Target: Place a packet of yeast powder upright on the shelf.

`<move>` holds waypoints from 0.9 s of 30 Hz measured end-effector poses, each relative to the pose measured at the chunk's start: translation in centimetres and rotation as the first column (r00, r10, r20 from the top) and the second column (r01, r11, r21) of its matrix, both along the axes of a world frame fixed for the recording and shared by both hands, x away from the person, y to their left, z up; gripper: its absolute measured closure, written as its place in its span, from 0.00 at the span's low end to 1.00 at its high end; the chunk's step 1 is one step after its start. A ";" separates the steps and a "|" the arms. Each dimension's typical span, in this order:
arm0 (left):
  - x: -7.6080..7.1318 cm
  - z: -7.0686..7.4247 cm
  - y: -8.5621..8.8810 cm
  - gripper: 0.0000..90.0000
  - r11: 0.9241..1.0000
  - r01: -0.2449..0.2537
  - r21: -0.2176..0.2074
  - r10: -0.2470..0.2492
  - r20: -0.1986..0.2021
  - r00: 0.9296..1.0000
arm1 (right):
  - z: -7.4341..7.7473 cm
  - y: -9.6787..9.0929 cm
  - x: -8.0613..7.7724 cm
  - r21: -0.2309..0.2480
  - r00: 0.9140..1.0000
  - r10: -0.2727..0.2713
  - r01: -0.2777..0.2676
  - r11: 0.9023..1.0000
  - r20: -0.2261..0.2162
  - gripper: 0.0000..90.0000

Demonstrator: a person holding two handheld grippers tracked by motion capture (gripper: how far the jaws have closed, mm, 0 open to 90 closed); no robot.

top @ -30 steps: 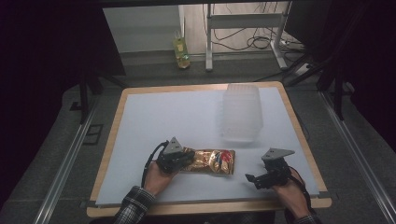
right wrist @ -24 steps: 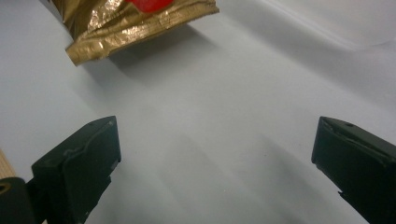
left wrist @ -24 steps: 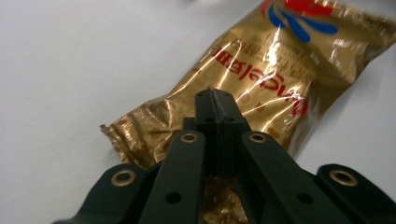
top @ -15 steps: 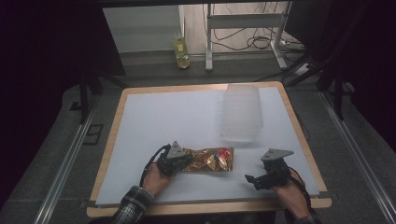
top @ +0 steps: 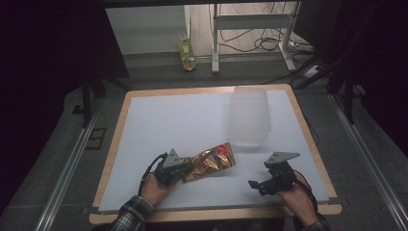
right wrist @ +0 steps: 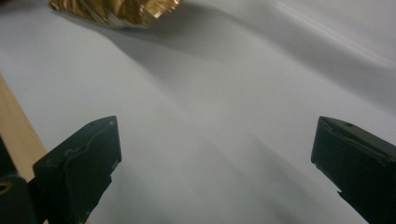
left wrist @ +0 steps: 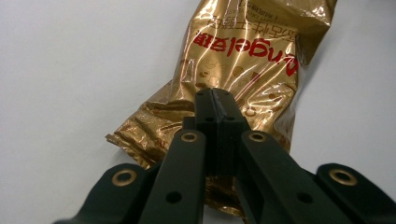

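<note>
Pinching the crinkled end of the shiny gold foil snack bag [left wrist: 243, 60] with jaws pressed together, the black left gripper [top: 179, 169] holds it at the white table sheet's [top: 168, 120] near edge, red lettering legible in its view, while the right gripper [top: 262, 185] gapes wide, well apart.

Clear container [top: 249, 115] blocks far right

**Layout on the table**

The snack bag [top: 210, 162] lies on the table [top: 159, 120] near its front edge, toward 7 o'clock of centre. The left hand-held gripper [top: 180, 172] sits at the bag's 8 o'clock end. The plastic container [top: 249, 115] stands behind, at the bag's 1 o'clock. The right hand-held gripper [top: 255, 185] rests at 4 o'clock, well apart from the bag.
</note>
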State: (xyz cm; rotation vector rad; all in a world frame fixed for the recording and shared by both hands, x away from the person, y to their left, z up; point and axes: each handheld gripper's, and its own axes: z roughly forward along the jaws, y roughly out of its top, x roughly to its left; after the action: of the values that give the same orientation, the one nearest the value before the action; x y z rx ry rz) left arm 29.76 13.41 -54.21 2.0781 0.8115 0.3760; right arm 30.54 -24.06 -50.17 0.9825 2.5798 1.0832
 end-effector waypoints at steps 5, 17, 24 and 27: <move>-0.2 -0.1 0.3 1.00 1.000 -0.004 -0.019 0.004 -0.008 1.000 | 0.4 1.6 1.0 0.054 0.998 0.023 -0.020 0.998 -0.054 0.03; -0.2 -0.2 0.7 1.00 0.999 0.006 -0.031 -0.006 -0.018 1.000 | 0.7 6.4 5.0 0.097 0.982 0.038 -0.021 0.995 -0.184 0.06; -0.2 -0.2 0.9 1.00 0.999 0.013 -0.039 -0.014 -0.024 1.000 | 0.1 9.0 7.3 0.148 0.964 0.031 0.009 0.989 -0.265 0.17; -0.2 -0.2 0.9 1.00 0.999 0.016 -0.042 -0.017 -0.026 1.000 | -0.2 9.9 8.0 0.147 0.956 0.028 0.016 0.989 -0.292 0.21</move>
State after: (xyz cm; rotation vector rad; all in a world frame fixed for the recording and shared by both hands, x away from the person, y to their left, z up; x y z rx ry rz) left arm 29.57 14.32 -54.45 2.0540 0.8102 0.3207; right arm 38.51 -14.20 -50.35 1.2582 2.7636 1.2289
